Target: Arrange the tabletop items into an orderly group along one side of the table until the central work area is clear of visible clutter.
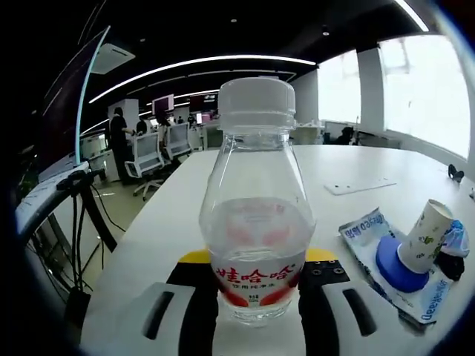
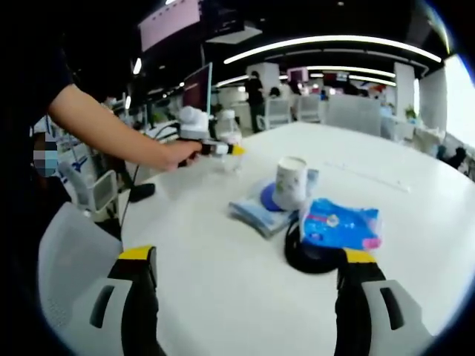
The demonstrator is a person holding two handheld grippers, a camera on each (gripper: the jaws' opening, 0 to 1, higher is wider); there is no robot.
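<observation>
Here the water bottle (image 1: pixel 257 215) stands, seemingly gripped, within the left hand-held gripper (image 1: pixel 256 297).

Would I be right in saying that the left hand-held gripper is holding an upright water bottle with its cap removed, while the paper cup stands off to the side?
Not quite: the white cap is on the water bottle, as the left gripper view shows. The rest holds: the left hand-held gripper has the bottle upright between its jaws, and the paper cup stands off to the side.
</observation>
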